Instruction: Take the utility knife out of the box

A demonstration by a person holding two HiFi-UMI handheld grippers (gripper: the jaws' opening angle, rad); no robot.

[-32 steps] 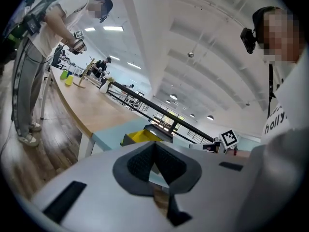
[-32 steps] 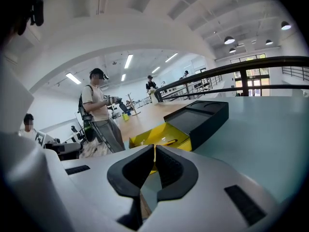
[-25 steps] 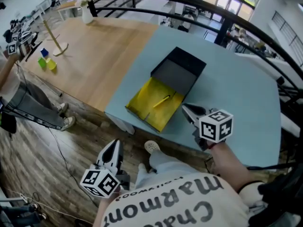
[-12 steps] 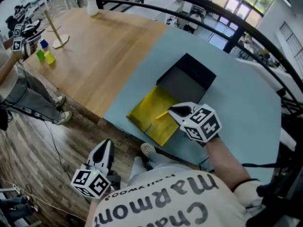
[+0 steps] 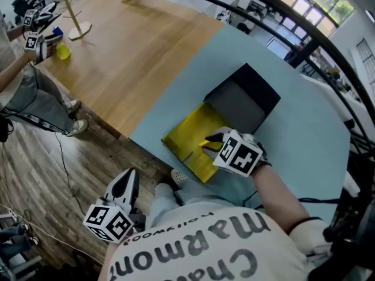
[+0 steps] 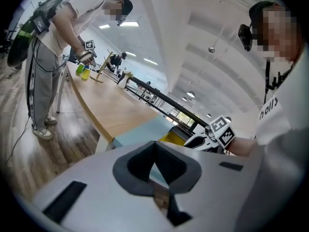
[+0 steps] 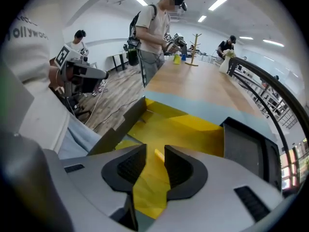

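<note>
1. Centre of the head view: open box (image 5: 186,134) with a yellow inside, lying on the pale blue table top (image 5: 304,127); dark lid (image 5: 243,101) folded back toward the upper right.
2. Inside that box, on the yellow floor toward its right side: the utility knife (image 5: 206,144), yellow too (hard to separate from the lining).
3. Just over the knife, tilted steeply down: right gripper (image 5: 214,140), its marker cube (image 5: 237,155) toward the lower right.
4. In the right gripper view: jaws of the right gripper (image 7: 154,151) apart by a narrow gap, having just been opening; one end of the utility knife (image 7: 158,154) showing in that gap, pads not pressing on it as far as visible; yellow floor of the box (image 7: 188,127) beyond.
5. Lower left of the head view, off the table and over the wooden floor (image 5: 47,174): left gripper (image 5: 128,180), well apart from the box.
6. In the left gripper view: left gripper (image 6: 154,146) closed, pads meeting at their tips, nothing between them.
7. Upper left of the head view: another person (image 5: 23,81) beside the wooden table (image 5: 135,51).
</note>
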